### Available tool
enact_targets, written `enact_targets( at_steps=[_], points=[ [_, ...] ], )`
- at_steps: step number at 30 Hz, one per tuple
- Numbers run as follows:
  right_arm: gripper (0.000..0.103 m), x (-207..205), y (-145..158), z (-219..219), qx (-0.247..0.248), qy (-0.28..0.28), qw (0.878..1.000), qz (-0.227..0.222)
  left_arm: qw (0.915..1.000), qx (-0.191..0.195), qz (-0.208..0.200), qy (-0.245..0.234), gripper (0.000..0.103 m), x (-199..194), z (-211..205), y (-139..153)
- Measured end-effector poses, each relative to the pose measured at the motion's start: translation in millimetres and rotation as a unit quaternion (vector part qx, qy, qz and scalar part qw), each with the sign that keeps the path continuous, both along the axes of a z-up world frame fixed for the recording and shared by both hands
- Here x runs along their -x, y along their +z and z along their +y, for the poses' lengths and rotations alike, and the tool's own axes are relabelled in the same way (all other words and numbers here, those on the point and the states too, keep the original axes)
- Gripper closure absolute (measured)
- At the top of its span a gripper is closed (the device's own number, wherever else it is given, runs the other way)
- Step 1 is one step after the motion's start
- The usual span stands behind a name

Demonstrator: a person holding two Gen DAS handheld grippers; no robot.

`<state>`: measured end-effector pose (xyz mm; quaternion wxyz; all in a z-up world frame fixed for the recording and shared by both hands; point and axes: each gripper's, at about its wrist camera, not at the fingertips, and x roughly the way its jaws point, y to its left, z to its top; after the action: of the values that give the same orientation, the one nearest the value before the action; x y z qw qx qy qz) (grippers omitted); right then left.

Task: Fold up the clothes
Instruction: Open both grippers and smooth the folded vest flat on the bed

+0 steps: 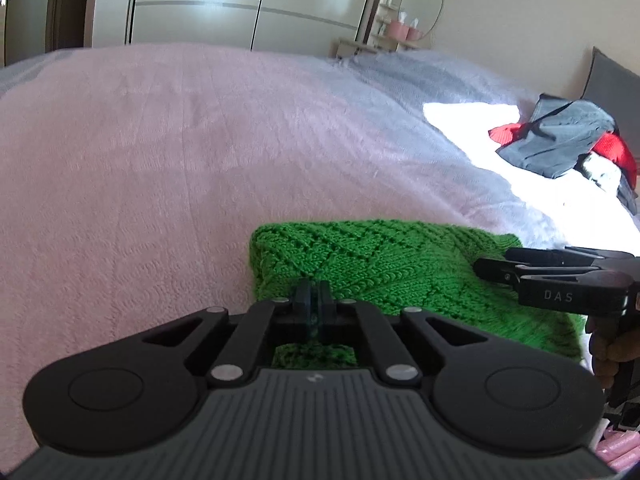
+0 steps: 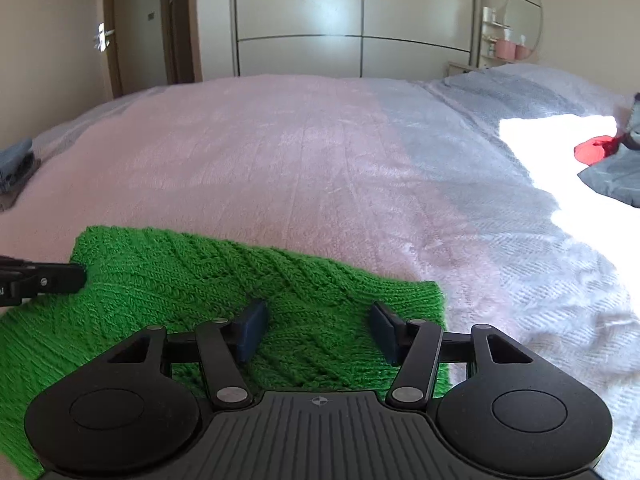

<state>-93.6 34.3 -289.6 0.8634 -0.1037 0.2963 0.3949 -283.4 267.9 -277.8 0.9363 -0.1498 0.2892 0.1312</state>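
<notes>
Garment: bright green cable-knit sweater (image 2: 224, 292), spread flat at near edge of bed.
Bed: pink and grey fuzzy blanket (image 1: 160, 152) beneath sweater.
Left claw (image 1: 314, 300): pads pressed together over sweater's near edge; whether knit is pinched, cannot tell.
Right claw (image 2: 318, 330): jaws apart, hovering over sweater, nothing gripped.
Far from sweater: grey and red clothes pile (image 1: 568, 140) in sun patch.

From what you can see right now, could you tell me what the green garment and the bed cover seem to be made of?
Green garment: a chunky knit, probably wool or acrylic yarn; matte, with raised zigzag stitch rows. Bed cover: a soft plush or fleece-like textile, pink turning grey; faint ribbed lines and a slight sheen. The exact fibre is unclear.
</notes>
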Motion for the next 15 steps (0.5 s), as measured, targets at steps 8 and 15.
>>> enact_targets(
  at_steps=[8, 15],
  points=[
    [0.047, 54, 20, -24, 0.0, 0.015, 1.0, -0.004, 0.9993, -0.029, 0.022, -0.006, 0.101, 34, -44, 1],
    [0.047, 67, 7, -35, 0.027, 0.001, 0.999, -0.021, 0.9991, -0.034, 0.021, 0.011, 0.102, 44, -56, 6]
  ],
)
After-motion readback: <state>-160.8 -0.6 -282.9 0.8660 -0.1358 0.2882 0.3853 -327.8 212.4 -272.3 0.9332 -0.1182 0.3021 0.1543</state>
